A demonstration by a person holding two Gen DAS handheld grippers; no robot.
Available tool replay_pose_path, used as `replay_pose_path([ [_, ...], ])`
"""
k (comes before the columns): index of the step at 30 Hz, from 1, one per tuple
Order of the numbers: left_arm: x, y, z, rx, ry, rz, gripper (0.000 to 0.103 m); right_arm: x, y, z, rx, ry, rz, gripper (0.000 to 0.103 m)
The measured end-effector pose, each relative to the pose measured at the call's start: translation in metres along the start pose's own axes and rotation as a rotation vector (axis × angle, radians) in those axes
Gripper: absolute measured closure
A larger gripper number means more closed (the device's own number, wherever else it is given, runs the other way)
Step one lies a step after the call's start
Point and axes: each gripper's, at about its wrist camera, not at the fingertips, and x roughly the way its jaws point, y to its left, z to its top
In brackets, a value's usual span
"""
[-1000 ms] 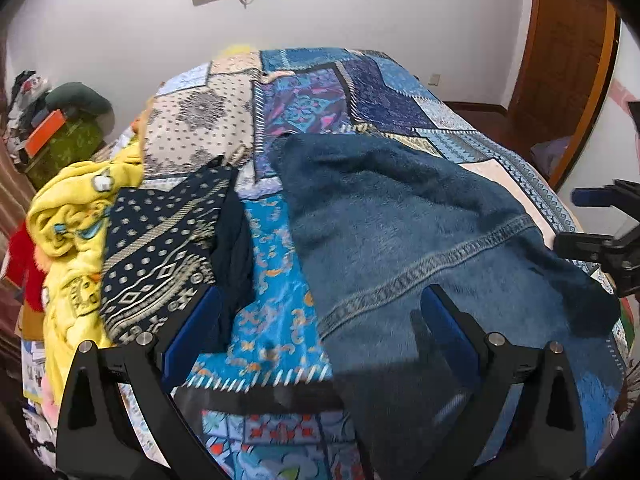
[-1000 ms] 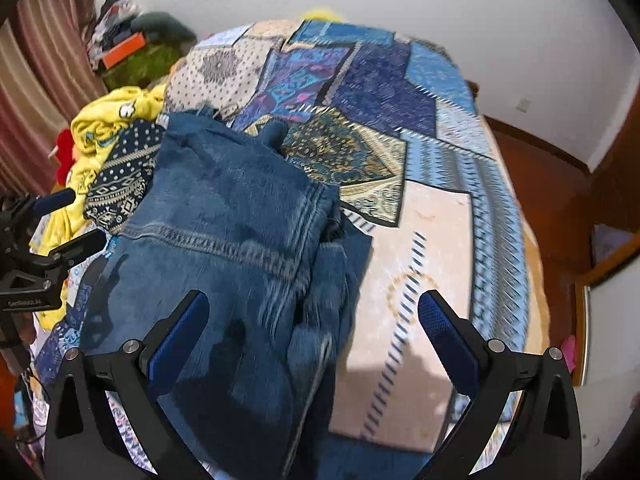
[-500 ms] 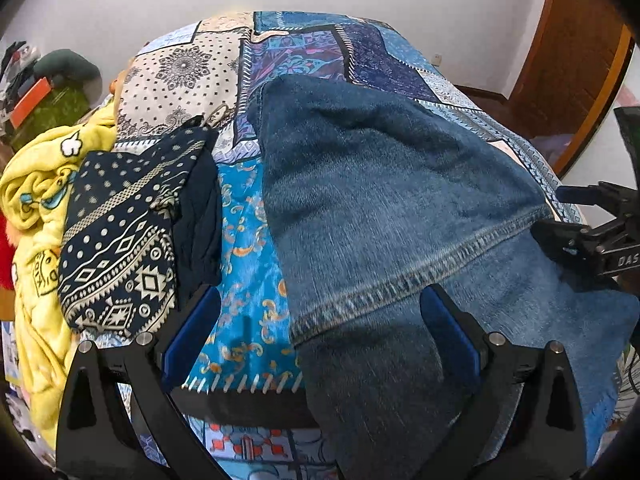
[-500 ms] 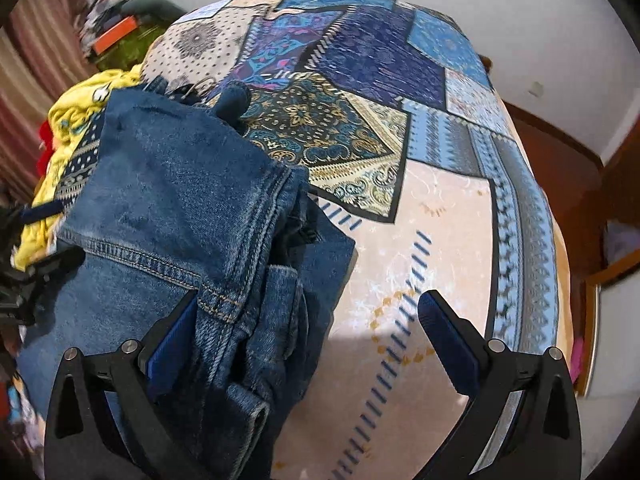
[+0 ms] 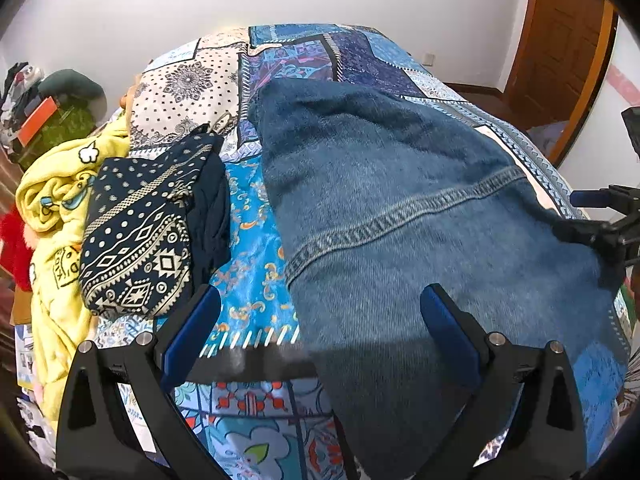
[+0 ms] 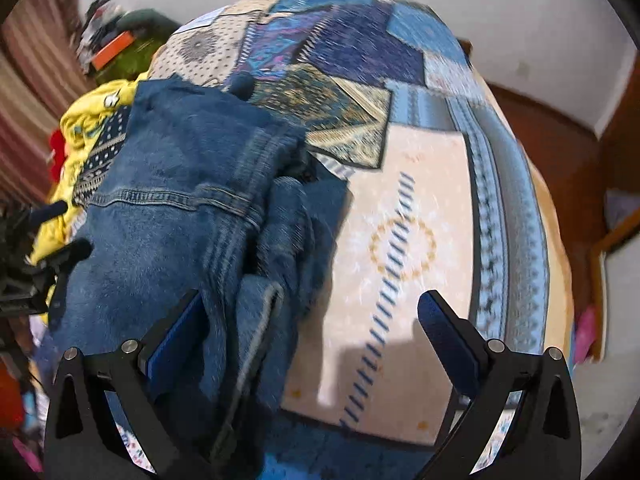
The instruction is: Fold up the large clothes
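Two claws are held spread and empty over the denim garment (image 5: 400,208), which is laid across the bed (image 5: 248,264) beside the patterned folded cloth (image 5: 140,240). The bunched edge is best gathered evenly before any fold is made. That bunching (image 6: 280,240) is shown only in the right wrist view; the left claw (image 5: 320,312) and right claw (image 6: 308,316) are kept apart.

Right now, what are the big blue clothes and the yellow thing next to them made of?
The big blue garment looks like denim: faded blue weave with a pale stitched seam. The yellow garment looks like soft fleece, fluffy and matte with cartoon prints, though that is only a guess from its look.
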Motion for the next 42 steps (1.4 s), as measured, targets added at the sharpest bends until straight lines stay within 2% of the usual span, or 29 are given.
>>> replay_pose_path([
  [7,-0.016,0.009,-0.001,-0.002,0.008,0.013,0.002,-0.020,0.007,-0.007,-0.058,-0.016,-0.037,0.000],
  [9,-0.023,0.012,0.003,-0.004,-0.013,0.016,0.002,-0.026,0.008,-0.004,-0.074,-0.035,-0.031,0.000],
  [11,-0.029,0.016,0.008,-0.016,-0.029,-0.002,0.002,-0.033,0.009,-0.001,-0.078,-0.062,0.010,0.000],
  [14,-0.029,0.025,0.016,-0.068,-0.030,-0.075,0.002,-0.029,0.009,0.006,-0.055,-0.057,0.121,0.000],
  [16,-0.021,0.030,0.018,-0.106,-0.015,-0.128,0.002,-0.018,0.009,0.010,-0.040,-0.031,0.164,0.000],
  [18,-0.007,0.034,0.017,-0.144,0.017,-0.189,0.002,0.003,0.007,0.015,-0.014,0.015,0.193,0.000],
  [22,0.031,0.035,0.014,-0.185,0.125,-0.261,0.002,0.045,-0.003,0.019,0.049,0.119,0.278,0.000],
  [26,0.055,0.043,0.018,-0.282,0.168,-0.370,0.002,0.078,-0.020,0.025,0.152,0.196,0.403,0.000],
  [31,0.085,0.048,0.017,-0.372,0.221,-0.446,0.002,0.102,-0.019,0.030,0.179,0.225,0.491,0.000],
  [33,0.091,0.051,0.016,-0.403,0.225,-0.485,0.002,0.104,-0.017,0.033,0.178,0.216,0.508,0.000],
  [36,0.092,0.051,0.015,-0.401,0.213,-0.497,0.003,0.107,-0.018,0.037,0.187,0.193,0.531,0.000],
  [38,0.092,0.051,0.013,-0.399,0.204,-0.510,0.009,0.106,-0.019,0.041,0.202,0.181,0.539,0.001],
  [39,0.091,0.051,0.012,-0.403,0.198,-0.530,0.014,0.106,-0.018,0.042,0.209,0.165,0.537,0.007],
  [40,0.090,0.051,0.011,-0.410,0.192,-0.556,0.023,0.106,-0.017,0.044,0.217,0.156,0.541,0.012],
  [42,0.087,0.051,0.013,-0.409,0.177,-0.554,0.026,0.105,-0.016,0.046,0.229,0.147,0.540,0.018],
])
